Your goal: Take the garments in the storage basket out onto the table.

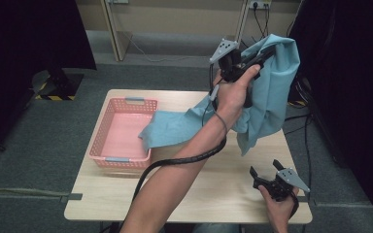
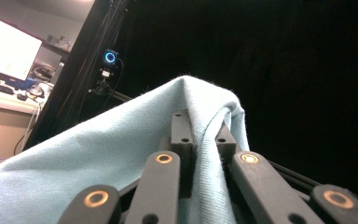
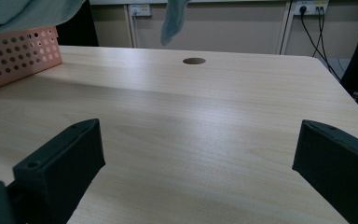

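Right gripper [image 1: 268, 173] is resting low over the table's [image 1: 213, 194] near right corner, jaws spread wide. Left gripper [image 1: 252, 59] is raised farther back, clamping the blue cloth [image 1: 272, 92], which is trailing into the pink basket [image 1: 102, 141].

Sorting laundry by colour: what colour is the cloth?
Light blue cloth, plain with no pattern; clearest in the high view.
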A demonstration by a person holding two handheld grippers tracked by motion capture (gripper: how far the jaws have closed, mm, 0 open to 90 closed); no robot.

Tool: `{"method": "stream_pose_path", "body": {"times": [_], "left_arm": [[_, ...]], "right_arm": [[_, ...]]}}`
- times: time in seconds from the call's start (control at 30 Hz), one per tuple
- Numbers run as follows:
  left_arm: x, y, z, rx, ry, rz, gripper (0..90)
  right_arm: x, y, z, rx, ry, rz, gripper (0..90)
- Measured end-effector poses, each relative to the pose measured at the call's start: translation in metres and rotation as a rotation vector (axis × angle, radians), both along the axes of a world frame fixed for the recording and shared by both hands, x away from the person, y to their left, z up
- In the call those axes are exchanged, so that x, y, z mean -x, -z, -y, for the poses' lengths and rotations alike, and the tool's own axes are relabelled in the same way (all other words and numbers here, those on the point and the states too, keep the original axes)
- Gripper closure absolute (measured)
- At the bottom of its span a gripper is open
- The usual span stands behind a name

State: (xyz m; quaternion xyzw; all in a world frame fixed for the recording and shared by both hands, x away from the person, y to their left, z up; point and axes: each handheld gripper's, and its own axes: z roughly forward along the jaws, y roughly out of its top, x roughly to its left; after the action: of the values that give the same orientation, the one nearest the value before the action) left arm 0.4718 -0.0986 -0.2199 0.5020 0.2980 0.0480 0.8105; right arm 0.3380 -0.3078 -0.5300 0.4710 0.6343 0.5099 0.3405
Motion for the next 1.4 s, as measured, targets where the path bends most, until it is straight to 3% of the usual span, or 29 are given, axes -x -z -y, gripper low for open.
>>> {"method": "stream_pose_path", "body": {"times": [0.2,0.43,0.5,0.53,0.6,0.63,0.67,0.7,0.77,0.87,1.07,1.4], "left_arm": [[0.003,-0.001,0.009,0.008,0.010,-0.008,84.1],[0.005,0.000,0.008,0.016,0.009,-0.012,84.0],[0.006,0.001,0.002,0.001,0.005,-0.001,84.0],[0.007,0.004,-0.011,-0.017,-0.012,0.006,84.0],[0.007,0.004,-0.011,-0.017,-0.012,0.006,83.9],[0.009,0.010,-0.028,-0.042,-0.033,0.007,83.9],[0.009,0.010,-0.028,-0.042,-0.033,0.007,83.7],[0.010,0.018,-0.045,-0.073,-0.053,0.007,83.7],[0.010,0.018,-0.045,-0.073,-0.053,0.007,83.5],[0.011,0.029,-0.064,-0.104,-0.073,0.004,83.5],[0.008,0.041,-0.086,-0.138,-0.113,0.000,83.4],[0.004,0.060,-0.109,-0.188,-0.145,-0.015,83.4]], "right_arm": [[0.000,0.000,0.000,0.002,-0.002,-0.001,1.7],[0.000,0.000,0.000,0.006,-0.003,0.000,1.8],[0.000,0.000,0.000,0.006,-0.003,0.000,1.8],[0.000,0.000,0.000,0.007,-0.003,0.002,1.8],[0.000,0.000,0.000,0.007,-0.004,-0.002,1.8],[0.000,0.000,0.000,0.007,-0.004,-0.002,1.8],[0.000,0.000,0.000,0.007,-0.004,-0.002,1.8],[0.000,0.000,-0.001,0.012,-0.004,-0.003,1.8],[0.000,0.000,-0.001,0.016,-0.005,-0.001,1.8],[0.000,0.000,-0.001,0.019,-0.005,-0.002,1.9],[0.000,0.000,-0.002,0.021,-0.002,-0.005,2.0],[0.000,0.000,-0.003,0.024,-0.002,-0.007,2.0]]}}
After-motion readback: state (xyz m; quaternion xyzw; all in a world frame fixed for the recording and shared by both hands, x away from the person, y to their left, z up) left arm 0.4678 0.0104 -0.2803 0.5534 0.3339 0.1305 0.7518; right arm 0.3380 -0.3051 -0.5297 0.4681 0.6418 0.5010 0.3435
